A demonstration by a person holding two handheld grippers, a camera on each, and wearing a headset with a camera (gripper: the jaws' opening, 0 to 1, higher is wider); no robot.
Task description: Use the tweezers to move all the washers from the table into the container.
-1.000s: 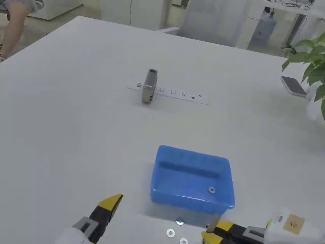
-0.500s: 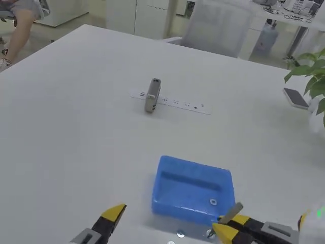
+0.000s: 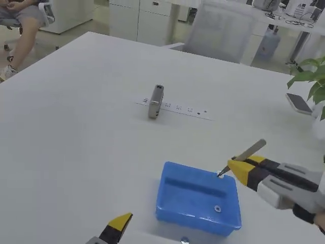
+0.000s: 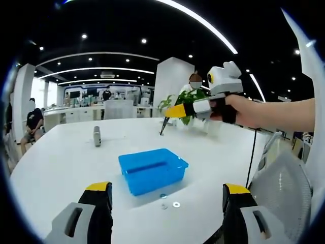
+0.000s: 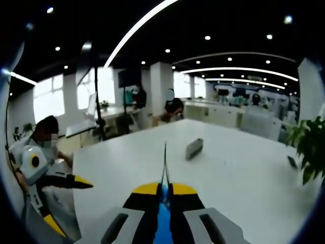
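- the right gripper (image 3: 234,165) has its jaws pinched narrow on the tweezers (image 3: 251,150), whose tip hangs just above the far right corner of the container (image 3: 193,217).
- whether the tip carries a washer is too small to tell; there is a pale speck at the tip, no more.
- one washer (image 3: 217,208) lies inside the container, near its front wall and toward the right.
- three more washers (image 4: 176,204) lie close together on the table (image 3: 76,127), just in front of the container.
- the left gripper (image 4: 166,187) has its jaws wide apart and holds nothing; it sits in front of the container, to its left.
- the step in hand, as i judge it, is a drop into the container. the tip is over the rim rather than the middle, so bring it inward over the floor before easing the squeeze, or a washer may strike the rim and bounce out.
- lower the tip close to the container floor first; a thin washer let go from height can roll or hop.
- ease the jaws only a little, so the tweezers open without slipping from the grip.
- hold the left gripper clear of the washers in front of the container.
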